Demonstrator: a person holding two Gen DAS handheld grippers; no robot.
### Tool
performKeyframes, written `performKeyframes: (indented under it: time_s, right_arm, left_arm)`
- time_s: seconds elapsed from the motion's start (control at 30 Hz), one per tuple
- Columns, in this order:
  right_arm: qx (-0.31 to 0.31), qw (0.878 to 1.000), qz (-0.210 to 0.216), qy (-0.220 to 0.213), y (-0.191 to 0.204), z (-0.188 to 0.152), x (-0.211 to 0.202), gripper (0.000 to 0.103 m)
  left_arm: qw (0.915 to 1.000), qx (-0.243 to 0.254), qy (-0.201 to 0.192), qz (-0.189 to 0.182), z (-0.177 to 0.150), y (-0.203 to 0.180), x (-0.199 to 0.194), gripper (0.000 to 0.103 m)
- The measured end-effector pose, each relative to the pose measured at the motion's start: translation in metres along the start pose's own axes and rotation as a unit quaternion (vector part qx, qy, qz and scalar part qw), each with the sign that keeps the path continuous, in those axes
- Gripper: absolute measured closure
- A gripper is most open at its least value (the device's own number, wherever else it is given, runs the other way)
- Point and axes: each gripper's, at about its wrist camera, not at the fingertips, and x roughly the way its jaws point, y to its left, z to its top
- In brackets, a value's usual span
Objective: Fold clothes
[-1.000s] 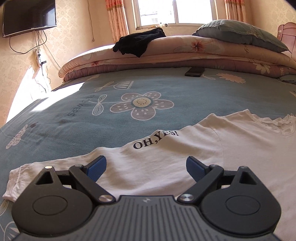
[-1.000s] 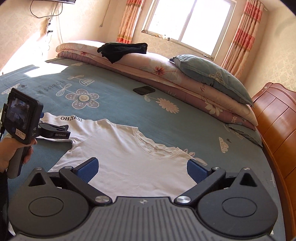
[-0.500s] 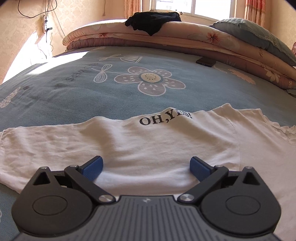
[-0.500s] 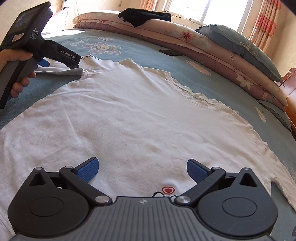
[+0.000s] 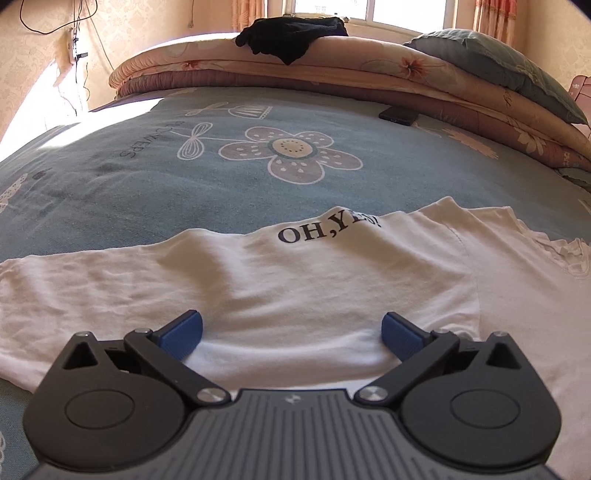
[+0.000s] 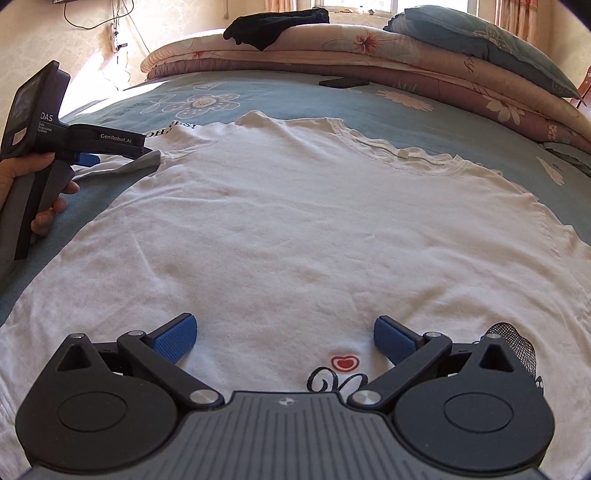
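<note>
A white T-shirt point(image 6: 314, 221) lies spread flat on the blue flowered bed sheet point(image 5: 147, 192). Its sleeve, printed "OH,YES!" point(image 5: 328, 232), fills the left wrist view. My left gripper point(image 5: 291, 332) is open, low over that sleeve's near edge, with sleeve cloth lying between the blue pads. The right wrist view shows the left gripper point(image 6: 118, 157) held in a hand at the sleeve. My right gripper point(image 6: 284, 336) is open just above the shirt's body, near a small red heart print point(image 6: 345, 362).
Folded quilts point(image 5: 351, 77) are stacked at the far end of the bed, with a black garment point(image 5: 291, 33) and a grey-blue pillow point(image 5: 498, 62) on top. A dark phone point(image 5: 399, 115) lies on the sheet before them. A wooden headboard point(image 5: 583, 86) shows at the right edge.
Both grippers have come down and closer to the shirt. The left now sits over the sleeve's near edge, the right over the body by the heart print. Both stayed open.
</note>
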Motion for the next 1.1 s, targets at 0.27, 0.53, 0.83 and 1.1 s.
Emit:
performKeyframes:
  time_s: [0.27,0.53,0.83,1.1]
  right_arm:
    - [0.001,1.000,-0.001,0.009,-0.001,0.003,0.001,0.000]
    - [0.000,1.000,-0.002,0.006,-0.001,0.003,0.001,0.000]
    - [0.001,1.000,-0.004,-0.001,-0.001,0.002,0.003,0.000]
    - [0.001,1.000,-0.006,-0.007,-0.001,0.001,0.004,0.000]
  left_arm:
    - [0.9916,-0.125,0.029,0.010,-0.010,0.095,-0.034,0.001]
    - [0.9406,-0.337,-0.038,0.002,-0.025,0.193,-0.082,0.001]
    - [0.8815,-0.466,-0.077,-0.008,-0.064,0.249,-0.073,0.003]
    - [0.8740,-0.475,-0.102,0.008,-0.050,0.267,-0.057,0.018]
